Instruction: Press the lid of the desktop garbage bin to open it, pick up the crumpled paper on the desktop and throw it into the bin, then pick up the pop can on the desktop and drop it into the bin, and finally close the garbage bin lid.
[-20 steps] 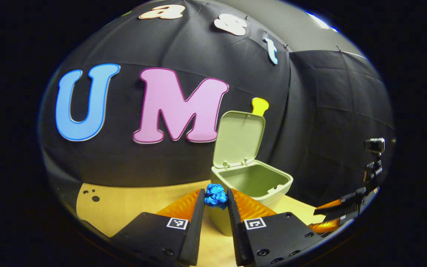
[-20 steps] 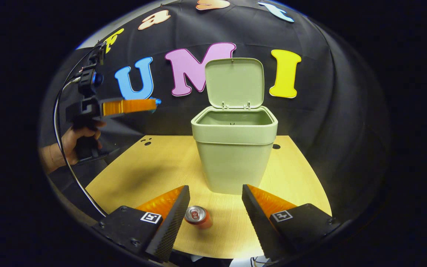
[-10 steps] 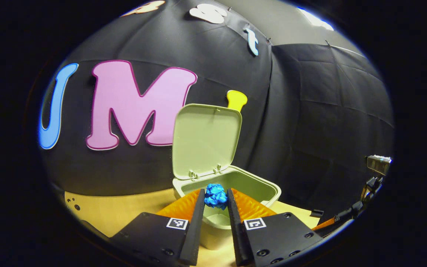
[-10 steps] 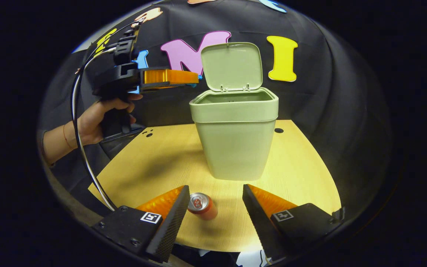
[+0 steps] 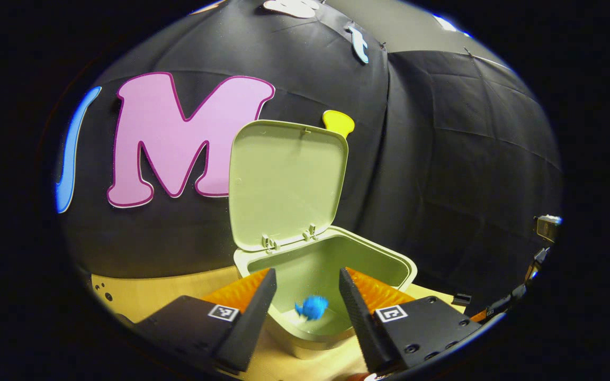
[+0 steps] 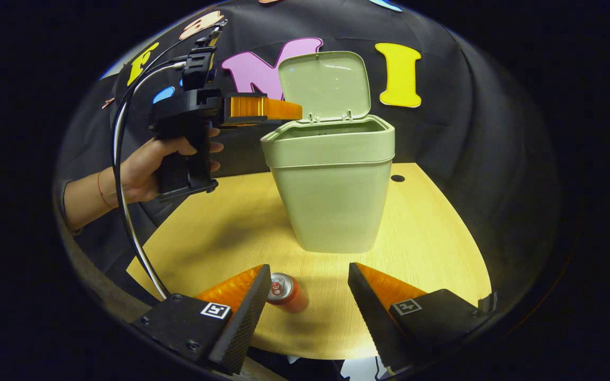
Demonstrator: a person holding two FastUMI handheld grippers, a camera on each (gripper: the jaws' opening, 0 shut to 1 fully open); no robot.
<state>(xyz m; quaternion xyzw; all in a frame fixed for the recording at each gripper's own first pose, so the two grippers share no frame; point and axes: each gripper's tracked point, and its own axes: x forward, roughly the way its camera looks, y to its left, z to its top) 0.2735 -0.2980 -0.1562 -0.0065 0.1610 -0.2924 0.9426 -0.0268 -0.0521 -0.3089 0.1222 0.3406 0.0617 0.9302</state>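
Left gripper view: the left gripper (image 5: 305,288) gapes wide at bottom centre above the bin (image 5: 389,262), the paper ball (image 5: 311,307) blurred inside. The right gripper (image 6: 305,296), wide, could topple the can (image 6: 285,292).

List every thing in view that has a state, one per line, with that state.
lid: open, standing upright behind the opening.
bin: upright on the table, open.
crumpled paper: loose, blurred, inside the bin's opening.
pop can: lying on the table, ungrasped.
left gripper: open, over the bin.
right gripper: open, around the pop can.
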